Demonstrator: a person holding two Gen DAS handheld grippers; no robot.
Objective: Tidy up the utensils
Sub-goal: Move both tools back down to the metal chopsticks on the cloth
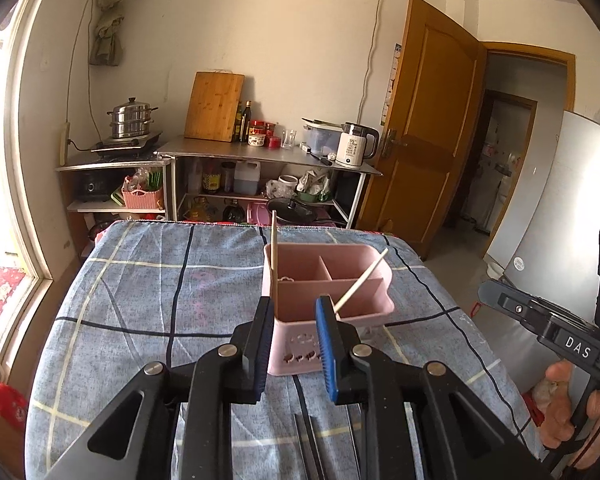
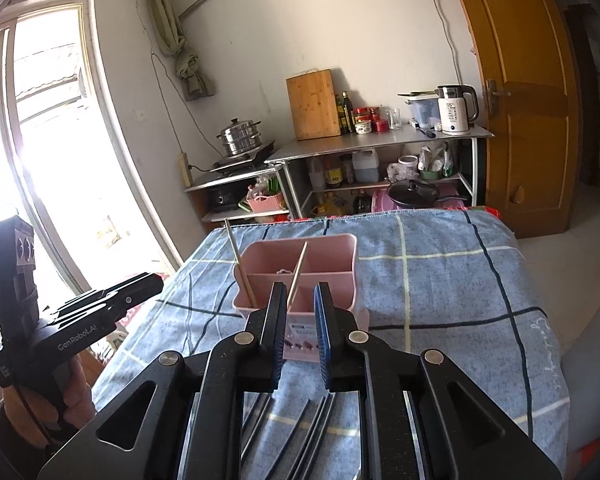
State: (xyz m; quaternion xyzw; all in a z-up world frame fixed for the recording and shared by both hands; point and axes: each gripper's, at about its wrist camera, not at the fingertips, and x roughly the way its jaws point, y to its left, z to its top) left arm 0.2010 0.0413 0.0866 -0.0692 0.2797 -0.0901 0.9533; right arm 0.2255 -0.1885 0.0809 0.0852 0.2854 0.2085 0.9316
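Hovering side by side over the near edge of a table draped in a blue checked cloth (image 1: 140,312), both claws face a pink utensil caddy (image 1: 328,292) that sits mid-table, its dividers splitting it into compartments so cutlery can be sorted by kind. Left gripper (image 1: 294,322): jaws parted a little, nothing between the blue pads, only the caddy seen through the gap. Right gripper (image 2: 298,306): same, narrowly apart and empty. Two wooden chopsticks already stand in the caddy's near compartment, one chopstick (image 1: 274,264) near-upright against the left wall, the other chopstick (image 1: 362,280) slanting toward the right rim; each leans because the compartment is wider than the stick. Dark, slender utensils (image 2: 312,428) lie flat on the cloth just below the claws, partly hidden by the gripper bodies, kind hard to tell. Judgement: both tools look empty and freed, angled down toward the loose pieces, so the likely next pick is from that group, close to hand for short carries.
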